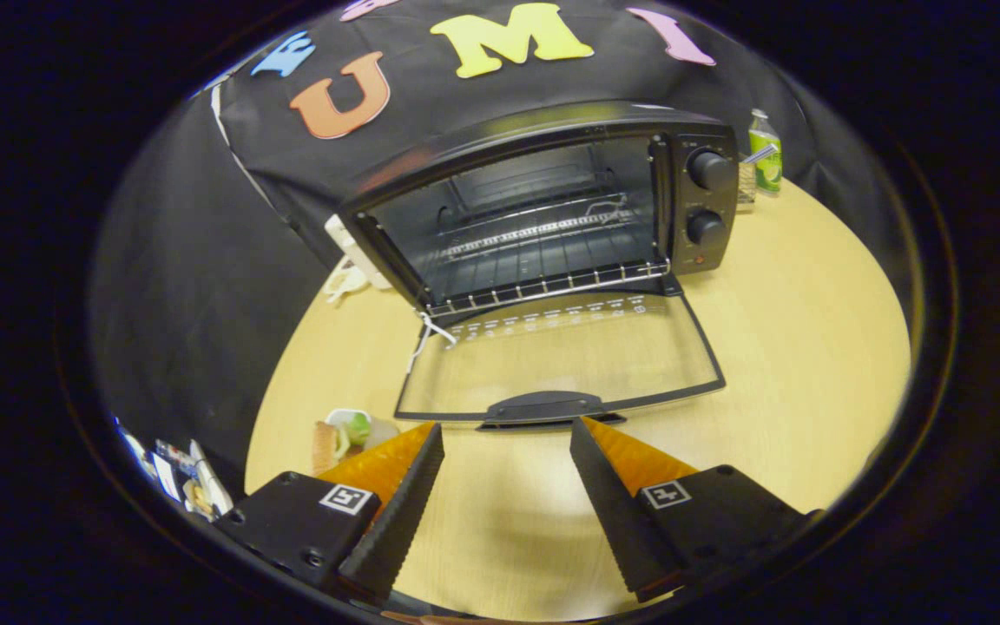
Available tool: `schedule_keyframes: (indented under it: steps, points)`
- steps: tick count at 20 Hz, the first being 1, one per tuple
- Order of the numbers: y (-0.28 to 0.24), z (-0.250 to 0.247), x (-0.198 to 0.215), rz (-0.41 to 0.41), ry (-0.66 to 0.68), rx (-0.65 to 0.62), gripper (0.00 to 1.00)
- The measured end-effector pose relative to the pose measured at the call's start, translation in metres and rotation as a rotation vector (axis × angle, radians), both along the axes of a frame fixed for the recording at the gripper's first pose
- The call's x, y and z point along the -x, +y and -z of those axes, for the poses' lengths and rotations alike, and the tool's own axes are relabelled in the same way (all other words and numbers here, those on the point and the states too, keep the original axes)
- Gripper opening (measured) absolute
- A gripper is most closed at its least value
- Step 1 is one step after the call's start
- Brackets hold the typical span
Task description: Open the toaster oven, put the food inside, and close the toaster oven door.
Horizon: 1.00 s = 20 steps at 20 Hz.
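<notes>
A black toaster oven [552, 200] stands on the wooden table [795, 330], beyond my fingers. Its glass door [569, 365] lies folded down flat, and the door handle [543, 408] sits just ahead of the fingertips. Inside, a wire rack [543, 260] is bare. The food [345, 436], a sandwich-like piece with green and white, lies on the table beside my left finger, partly hidden by it. My gripper [507, 427] is open with nothing between its fingers.
Two knobs [708, 195] sit on the oven's right panel. A green bottle [766, 149] stands behind the oven at its right. A white object [352, 256] lies at the oven's left rear. A white string [426, 334] hangs at the door hinge.
</notes>
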<state>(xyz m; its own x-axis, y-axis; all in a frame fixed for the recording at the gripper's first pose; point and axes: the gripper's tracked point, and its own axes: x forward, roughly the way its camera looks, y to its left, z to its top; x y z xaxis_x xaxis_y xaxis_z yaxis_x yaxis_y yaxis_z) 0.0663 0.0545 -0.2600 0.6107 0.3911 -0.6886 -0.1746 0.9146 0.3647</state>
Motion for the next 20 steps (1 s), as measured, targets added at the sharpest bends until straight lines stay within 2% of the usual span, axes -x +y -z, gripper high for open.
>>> schedule_keyframes:
  steps: [2,6,11,14,18,20]
  points:
    - [0.018,-0.005,0.013,-0.066,0.030,-0.057,0.97]
    - [0.057,-0.018,0.045,-0.192,0.182,-0.256,0.94]
    - [0.081,-0.017,0.057,-0.287,0.242,-0.282,0.87]
    - [0.094,-0.018,0.060,-0.299,0.299,-0.317,0.83]
    - [0.109,-0.012,0.064,-0.335,0.370,-0.342,0.68]
    - [0.112,-0.009,0.064,-0.336,0.402,-0.362,0.66]
